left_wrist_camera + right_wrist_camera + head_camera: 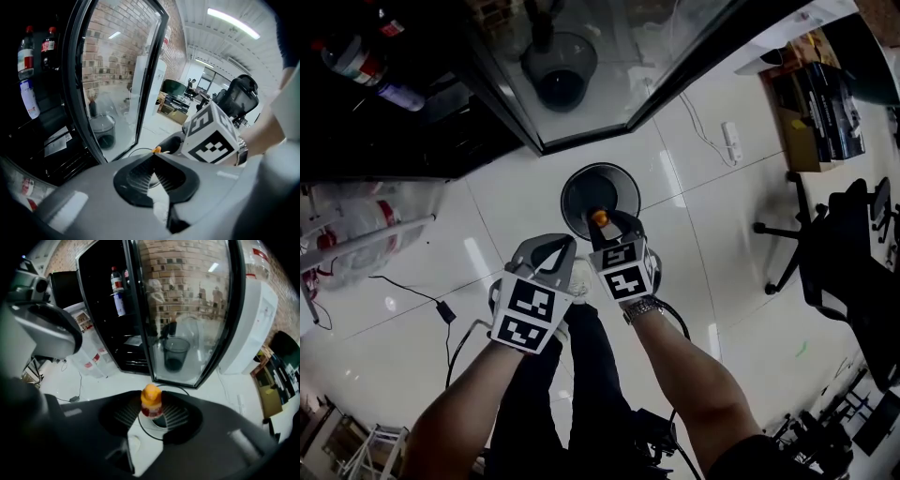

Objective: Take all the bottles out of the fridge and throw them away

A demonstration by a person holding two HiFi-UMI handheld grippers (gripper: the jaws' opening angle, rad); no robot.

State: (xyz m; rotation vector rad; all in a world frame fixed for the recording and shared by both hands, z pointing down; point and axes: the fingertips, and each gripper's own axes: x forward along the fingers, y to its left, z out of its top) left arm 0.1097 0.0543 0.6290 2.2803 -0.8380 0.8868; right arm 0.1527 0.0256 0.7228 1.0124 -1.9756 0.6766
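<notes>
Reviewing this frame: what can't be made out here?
The held bottle below its orange cap: the right gripper covers it in the right gripper view.
What is inside the bin: too dark in the head view.
How many bottles remain in the fridge: dark shelves, cut off by the left gripper view's edge.

A black office chair [851, 267] stands on the white floor [722, 244]; a power strip [732, 141] lies apart. A cardboard box [795, 131] sits beyond.

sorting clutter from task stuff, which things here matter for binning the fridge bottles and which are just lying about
Job: small orange-capped plastic bottle in the right gripper; round black waste bin; red-labelled bottles inside the black glass-door fridge.
Lying about: black office chair; brown cardboard box; white power strip; black floor cable.
</notes>
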